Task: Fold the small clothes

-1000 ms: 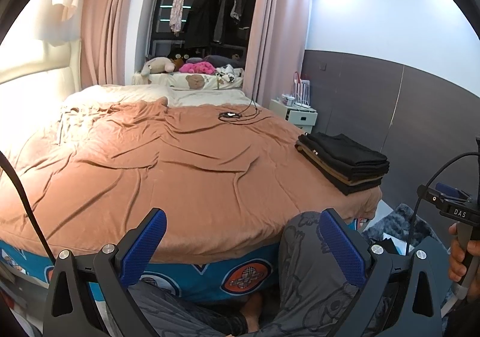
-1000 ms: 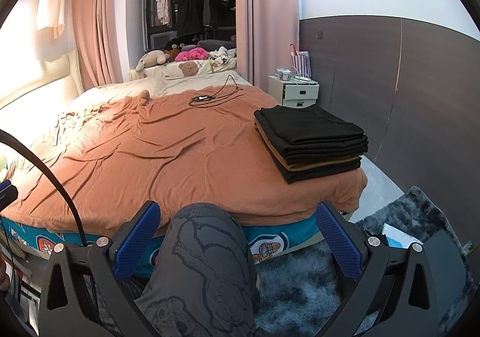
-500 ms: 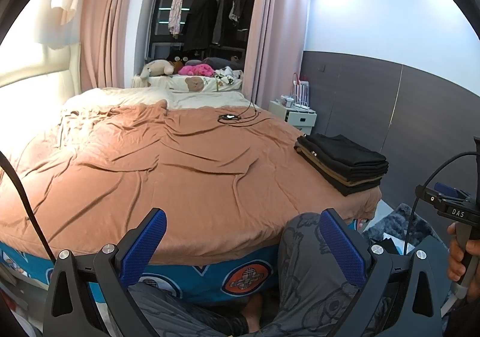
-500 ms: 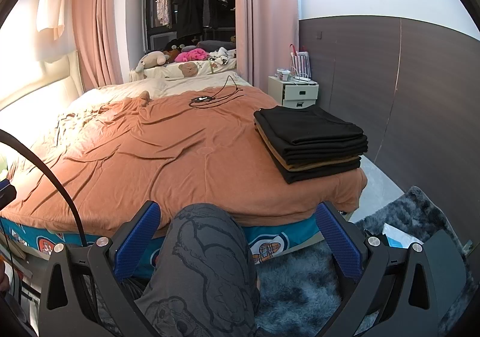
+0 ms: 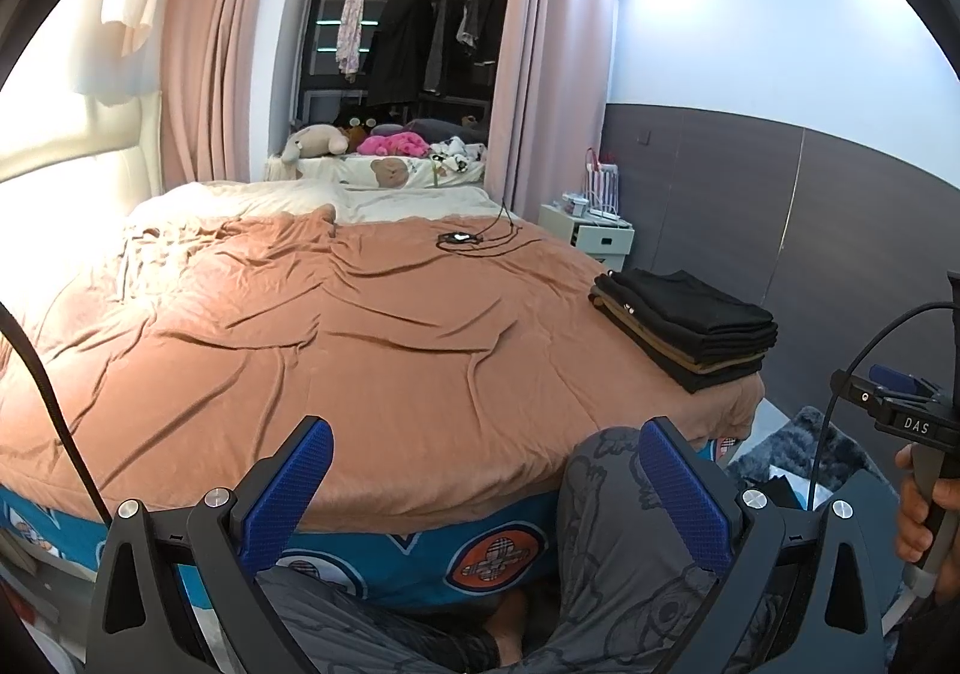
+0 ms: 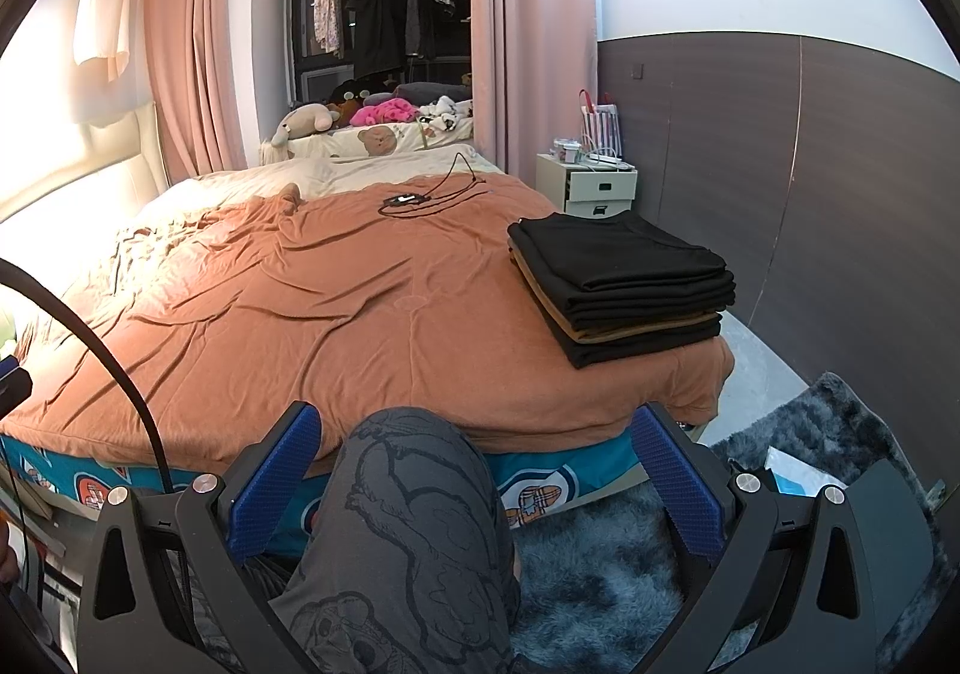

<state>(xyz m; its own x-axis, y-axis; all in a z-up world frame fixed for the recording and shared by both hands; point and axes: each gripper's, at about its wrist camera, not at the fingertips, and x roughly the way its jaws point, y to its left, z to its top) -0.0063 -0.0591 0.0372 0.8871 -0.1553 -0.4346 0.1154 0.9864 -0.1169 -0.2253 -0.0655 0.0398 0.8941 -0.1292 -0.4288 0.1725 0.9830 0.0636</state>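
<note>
A stack of folded clothes (image 5: 690,329) (image 6: 624,284), black with one tan layer, sits on the near right corner of the bed. The brown bedspread (image 5: 336,338) (image 6: 312,314) is wrinkled and bare in front of me. My left gripper (image 5: 486,485) is open, held low before the bed's near edge with nothing between its blue pads. My right gripper (image 6: 474,479) is open too, hovering over the person's knee (image 6: 414,470) in grey printed trousers. In the left wrist view a hand holds the right gripper's handle (image 5: 924,470) at the far right.
A black cable and small device (image 5: 459,237) (image 6: 408,200) lie on the far part of the bed. Plush toys (image 6: 360,116) sit beyond. A white nightstand (image 6: 591,185) stands right of the bed. A dark shaggy rug (image 6: 606,572) covers the floor at right.
Almost nothing has moved; both views have drifted very slightly. Both grippers stay open and empty.
</note>
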